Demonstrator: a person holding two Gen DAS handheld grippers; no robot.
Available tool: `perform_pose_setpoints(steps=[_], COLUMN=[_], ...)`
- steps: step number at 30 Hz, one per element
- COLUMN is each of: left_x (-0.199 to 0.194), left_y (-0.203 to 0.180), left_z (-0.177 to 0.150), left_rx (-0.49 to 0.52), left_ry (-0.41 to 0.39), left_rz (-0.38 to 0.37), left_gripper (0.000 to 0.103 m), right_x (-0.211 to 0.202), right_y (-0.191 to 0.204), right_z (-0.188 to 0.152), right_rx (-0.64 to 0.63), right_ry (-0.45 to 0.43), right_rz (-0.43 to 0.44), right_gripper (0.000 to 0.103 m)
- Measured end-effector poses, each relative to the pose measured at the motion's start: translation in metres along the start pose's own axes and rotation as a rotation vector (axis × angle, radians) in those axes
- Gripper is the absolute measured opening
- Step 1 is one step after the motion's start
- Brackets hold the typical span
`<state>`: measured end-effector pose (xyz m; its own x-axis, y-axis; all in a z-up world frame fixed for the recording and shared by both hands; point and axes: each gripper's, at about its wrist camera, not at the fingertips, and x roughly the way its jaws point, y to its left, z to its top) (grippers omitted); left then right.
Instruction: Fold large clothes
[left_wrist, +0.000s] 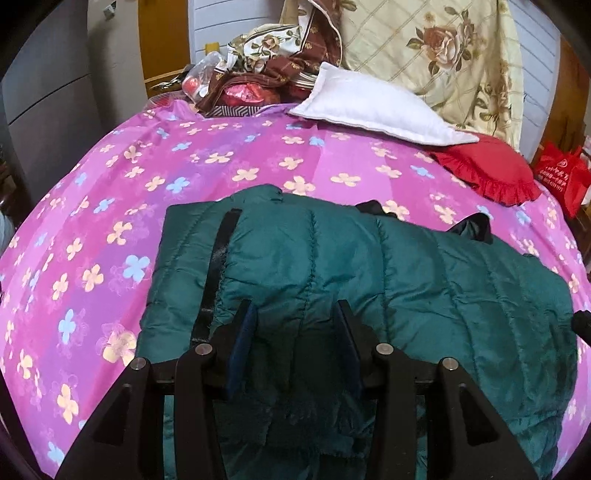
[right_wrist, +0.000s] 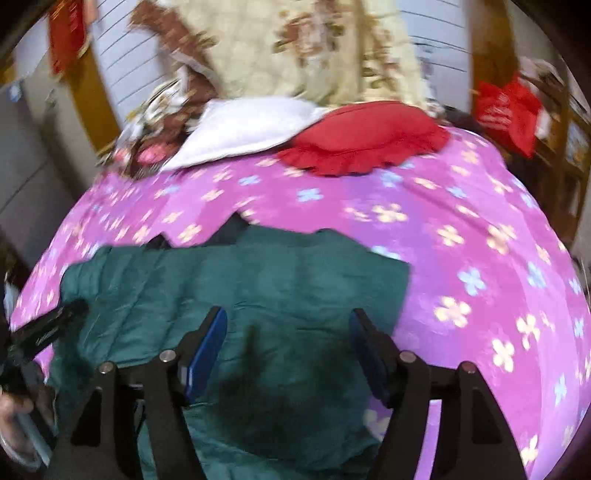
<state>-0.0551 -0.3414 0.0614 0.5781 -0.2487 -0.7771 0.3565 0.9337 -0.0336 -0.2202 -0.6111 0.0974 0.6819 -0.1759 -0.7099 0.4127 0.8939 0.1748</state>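
Both tools are hovering released, left tool (left_wrist: 295, 321) and right tool (right_wrist: 288, 328), over the green quilted coat (left_wrist: 369, 280) lying partly folded on the bed (left_wrist: 92, 240) directly beneath them; judging next: clenching its near edge for another fold.

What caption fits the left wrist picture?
Open left gripper poised over a green quilted jacket lying on a pink flowered bedspread.

You see a bed under a pink flowered sheet (left_wrist: 258, 155), white panelled wall (left_wrist: 535, 48) behind, grey cabinet (left_wrist: 48, 110) left.
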Motion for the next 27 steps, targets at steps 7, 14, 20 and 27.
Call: perform_pose_setpoints(steps=[7,14,20,27], left_x=[0.01,0.019,0.019,0.01], left_y=[-0.009,-0.008,-0.01,0.006], left_z=[-0.002,0.001,0.0,-0.001], left_rx=[0.045,0.023,0.024,-0.03], left_ry=[-0.014,-0.007,-0.007,0.008], left_rz=[0.019,-0.002,0.001,-0.102], left_gripper=[0.026,0.026,0.026,0.026], right_x=[0.055,0.086,0.057,-0.015], right_y=[0.021,0.02,0.019,-0.006], right_z=[0.003,0.007,0.008,-0.012], right_rx=[-0.035,-0.028,-0.013,-0.012], right_ry=[0.079,0.079,0.072,0.017], right_rz=[-0.027,-0.091,-0.035,0.055], right_gripper=[0.071,0.074,0.074,0.078])
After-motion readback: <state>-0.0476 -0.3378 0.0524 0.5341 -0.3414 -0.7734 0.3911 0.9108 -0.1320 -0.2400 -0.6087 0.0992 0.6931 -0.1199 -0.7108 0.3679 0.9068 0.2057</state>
